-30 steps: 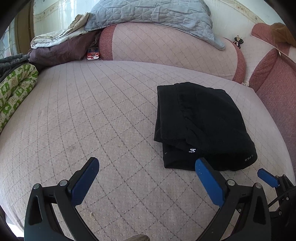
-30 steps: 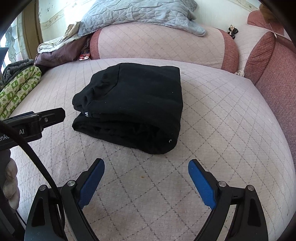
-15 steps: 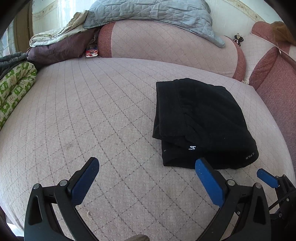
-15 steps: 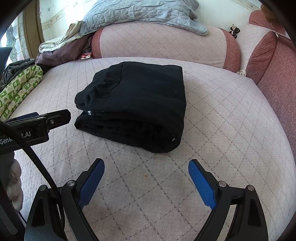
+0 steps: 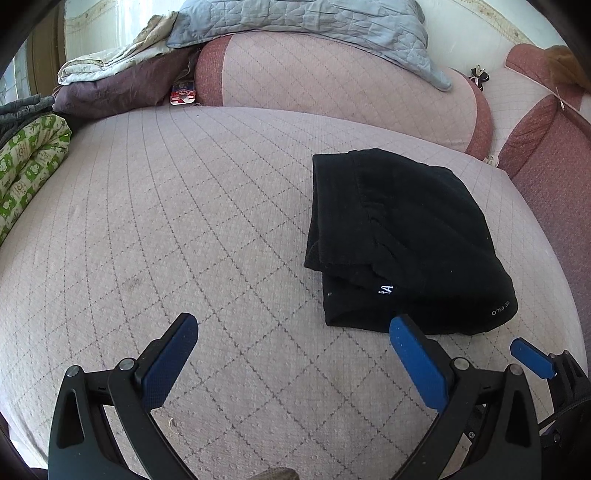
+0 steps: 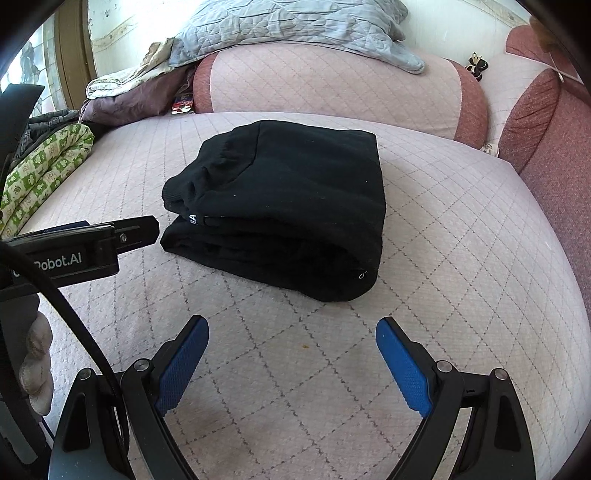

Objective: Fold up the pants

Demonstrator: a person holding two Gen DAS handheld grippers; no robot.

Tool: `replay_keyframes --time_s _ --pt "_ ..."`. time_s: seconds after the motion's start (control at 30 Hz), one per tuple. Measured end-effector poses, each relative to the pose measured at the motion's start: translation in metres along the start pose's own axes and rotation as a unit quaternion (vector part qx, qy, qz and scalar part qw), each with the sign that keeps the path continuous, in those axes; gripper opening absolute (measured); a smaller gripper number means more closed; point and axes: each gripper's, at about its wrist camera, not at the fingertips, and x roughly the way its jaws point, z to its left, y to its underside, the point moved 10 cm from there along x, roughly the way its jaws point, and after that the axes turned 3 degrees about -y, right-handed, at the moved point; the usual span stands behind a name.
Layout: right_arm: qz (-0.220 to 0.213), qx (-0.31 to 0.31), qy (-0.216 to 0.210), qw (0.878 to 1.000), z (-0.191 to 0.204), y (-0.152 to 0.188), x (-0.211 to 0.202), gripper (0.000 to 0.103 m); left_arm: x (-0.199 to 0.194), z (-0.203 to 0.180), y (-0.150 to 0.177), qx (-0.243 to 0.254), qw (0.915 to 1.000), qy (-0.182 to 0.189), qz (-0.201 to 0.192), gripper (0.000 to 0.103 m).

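Observation:
The black pants (image 5: 402, 240) lie folded into a compact stack on the pink quilted seat; they also show in the right wrist view (image 6: 288, 206). My left gripper (image 5: 291, 332) is open and empty, hovering in front of and left of the stack. My right gripper (image 6: 291, 336) is open and empty, hovering just in front of the stack. The left gripper's body (image 6: 74, 251) shows at the left of the right wrist view, beside the stack.
A green patterned bundle (image 5: 29, 166) lies at the seat's left edge. Folded blankets (image 5: 118, 81) and a grey-blue quilted cover (image 5: 306, 26) rest on the backrest. A red armrest cushion (image 5: 554, 173) bounds the right side.
Both grippers have drawn back slightly and stayed open. The folded pants have not moved.

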Motion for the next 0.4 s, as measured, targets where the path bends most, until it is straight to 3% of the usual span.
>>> replay_keyframes --time_s 0.4 --pt "0.003 -0.006 -0.003 1.0 0.0041 0.0027 0.0014 0.095 0.0 -0.0023 -0.0009 0.006 1.0 0.001 -0.002 0.103"
